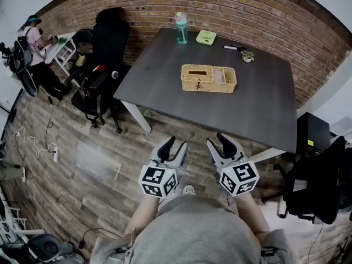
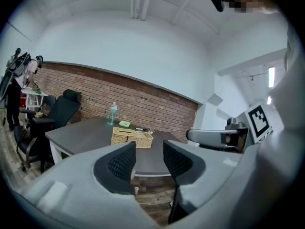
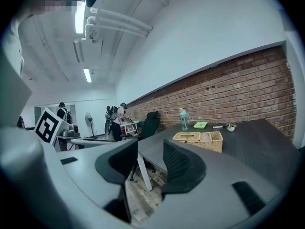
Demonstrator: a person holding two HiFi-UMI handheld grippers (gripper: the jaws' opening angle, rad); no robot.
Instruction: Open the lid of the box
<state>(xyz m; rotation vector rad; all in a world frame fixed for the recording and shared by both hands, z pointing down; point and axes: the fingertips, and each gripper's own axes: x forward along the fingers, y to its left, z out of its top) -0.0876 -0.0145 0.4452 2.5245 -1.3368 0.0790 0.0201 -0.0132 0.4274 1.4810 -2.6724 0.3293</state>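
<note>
box (image 1: 209,78): long axis left-right on table (image 1: 165,65) | left claw (image 1: 176,144): spread, empty | right claw (image 1: 218,142): spread, empty

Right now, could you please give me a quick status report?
Left gripper and right gripper open, empty, short of the table. Wicker box mid-table, lid down, untouched. Water bottle stands behind it, not in the path.

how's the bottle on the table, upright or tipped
Upright: the bottle stands on its base near the table's far edge, cap on top.
</note>
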